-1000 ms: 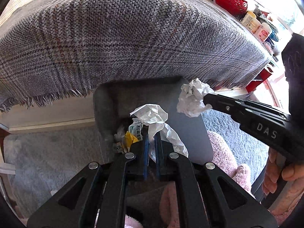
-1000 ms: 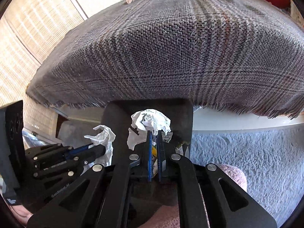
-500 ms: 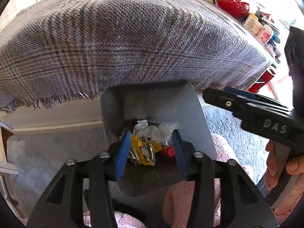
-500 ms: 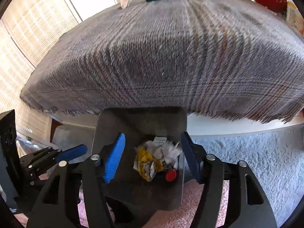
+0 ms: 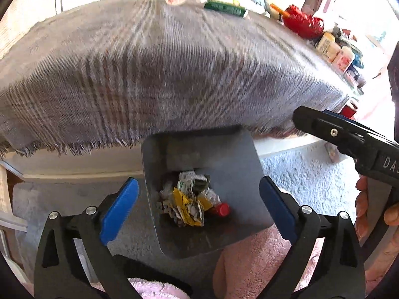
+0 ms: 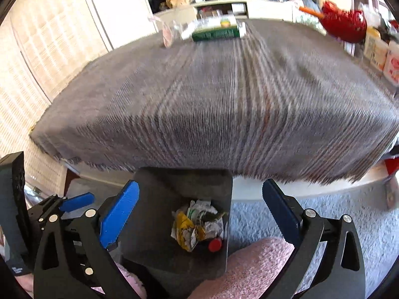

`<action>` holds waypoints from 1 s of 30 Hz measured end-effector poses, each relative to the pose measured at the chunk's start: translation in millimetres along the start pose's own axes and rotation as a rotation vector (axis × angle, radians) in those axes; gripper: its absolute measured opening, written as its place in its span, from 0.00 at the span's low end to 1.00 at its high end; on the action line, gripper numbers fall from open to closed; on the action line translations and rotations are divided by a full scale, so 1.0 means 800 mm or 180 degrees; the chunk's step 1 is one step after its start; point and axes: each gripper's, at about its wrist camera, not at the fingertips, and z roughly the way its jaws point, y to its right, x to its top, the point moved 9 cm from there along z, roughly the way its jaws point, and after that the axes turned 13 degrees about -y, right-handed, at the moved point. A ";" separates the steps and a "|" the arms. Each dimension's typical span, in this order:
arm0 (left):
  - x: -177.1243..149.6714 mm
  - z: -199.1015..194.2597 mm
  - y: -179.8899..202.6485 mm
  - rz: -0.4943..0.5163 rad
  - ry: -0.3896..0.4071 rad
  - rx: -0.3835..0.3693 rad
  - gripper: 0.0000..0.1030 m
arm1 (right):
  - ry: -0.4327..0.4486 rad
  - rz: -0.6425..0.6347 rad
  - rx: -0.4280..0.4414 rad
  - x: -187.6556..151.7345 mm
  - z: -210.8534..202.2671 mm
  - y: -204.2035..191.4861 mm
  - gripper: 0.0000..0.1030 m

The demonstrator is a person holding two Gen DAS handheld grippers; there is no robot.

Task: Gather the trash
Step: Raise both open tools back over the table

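Note:
A grey trash bin [image 5: 224, 149] stands on the floor below the table edge; it also shows in the right wrist view [image 6: 154, 189]. In it lies a heap of crumpled paper and wrappers [image 5: 189, 201] [image 6: 197, 224] with a red cap [image 5: 222, 209]. My left gripper [image 5: 199, 204] is open and empty above the bin. My right gripper [image 6: 199, 211] is open and empty above the bin too; it shows from the side in the left wrist view [image 5: 324, 129]. On the far side of the table lie a green carton [image 6: 217, 31] and a clear plastic wrapper [image 6: 169, 32].
A grey plaid cloth [image 5: 149, 74] covers the table. A red bowl [image 6: 344, 25] and several jars [image 5: 334, 49] stand at the far right. Grey carpet [image 6: 324, 224] covers the floor. Pink slippers [image 5: 249, 261] show below the bin.
Both grippers opened and dropped their crumpled paper into the bin. Both have since lifted and the view has tilted up toward the far side of the table.

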 end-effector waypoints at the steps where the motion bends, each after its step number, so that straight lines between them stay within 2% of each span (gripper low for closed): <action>1: 0.005 -0.003 0.000 0.0003 0.0046 0.0012 0.90 | 0.0063 -0.0010 -0.0029 0.005 -0.007 0.000 0.97; 4: 0.024 -0.031 -0.002 0.0002 0.0230 0.0086 0.92 | 0.0262 -0.0040 -0.0040 0.021 -0.030 0.001 0.97; 9: 0.052 -0.061 -0.008 -0.0014 0.0340 0.0032 0.92 | 0.0486 -0.0054 -0.0125 0.053 -0.059 0.011 0.97; 14: 0.098 -0.088 -0.023 0.0004 0.0547 0.0248 0.92 | 0.0600 -0.0055 -0.0147 0.087 -0.071 0.019 0.97; 19: 0.146 -0.094 -0.028 0.0079 0.0557 0.0248 0.92 | 0.0586 -0.0089 0.0004 0.127 -0.066 0.025 0.97; 24: 0.191 -0.094 -0.038 0.0102 0.0567 0.0453 0.92 | 0.0555 0.0060 0.0046 0.171 -0.054 0.044 0.97; 27: 0.221 -0.093 -0.048 0.0036 0.0615 0.0496 0.92 | 0.0542 0.0044 -0.0061 0.195 -0.042 0.050 0.97; 30: 0.245 -0.092 -0.053 -0.0004 0.0659 0.0524 0.92 | 0.0512 0.0038 -0.0046 0.213 -0.029 0.053 0.97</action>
